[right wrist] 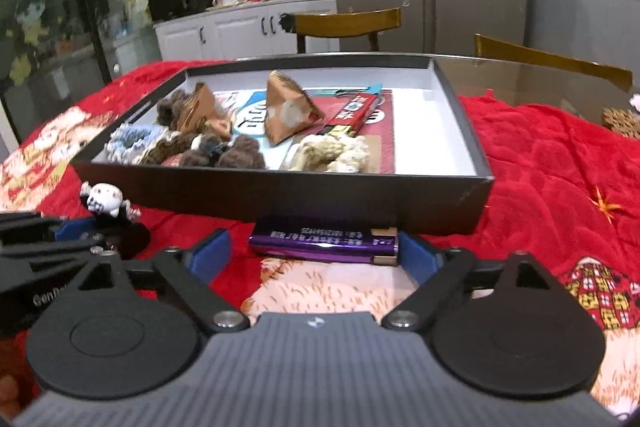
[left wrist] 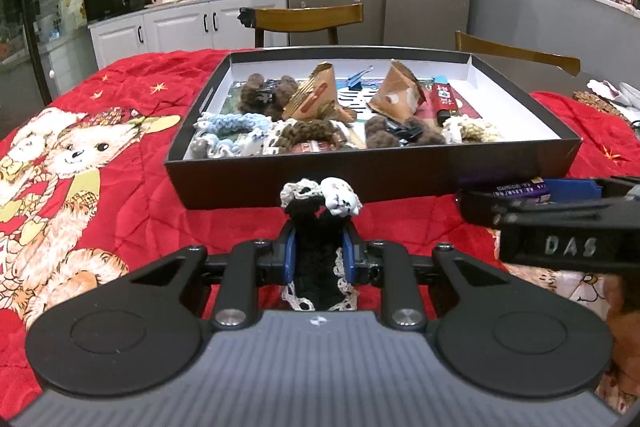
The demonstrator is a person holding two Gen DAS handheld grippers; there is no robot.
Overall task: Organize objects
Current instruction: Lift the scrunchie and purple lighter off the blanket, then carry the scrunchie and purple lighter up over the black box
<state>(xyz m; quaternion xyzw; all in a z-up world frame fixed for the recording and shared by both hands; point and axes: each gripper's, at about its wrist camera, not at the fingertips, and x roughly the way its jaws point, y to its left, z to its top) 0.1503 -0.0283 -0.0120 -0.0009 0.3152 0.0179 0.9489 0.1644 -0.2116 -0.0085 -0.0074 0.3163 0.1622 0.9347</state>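
My left gripper (left wrist: 319, 249) is shut on a black and white crocheted hair tie (left wrist: 320, 199) with a white skull-like charm, held just in front of the black box's near wall (left wrist: 372, 175). In the right wrist view that same hair tie (right wrist: 105, 201) shows at the far left. My right gripper (right wrist: 314, 254) is open and low over the red quilt. A purple rectangular lighter (right wrist: 324, 241) lies flat between its fingers, its right end close to the right pad (right wrist: 416, 255) and well apart from the left pad. The lighter rests right against the box wall (right wrist: 280, 193).
The box holds brown and blue hair ties, two tan triangular packets (left wrist: 396, 93), a binder clip, a red lighter (left wrist: 446, 99) and a cream hair tie (right wrist: 332, 151). Wooden chairs (left wrist: 308, 17) stand behind the table. A woven coaster (right wrist: 620, 121) lies far right on the red quilt (left wrist: 132, 163).
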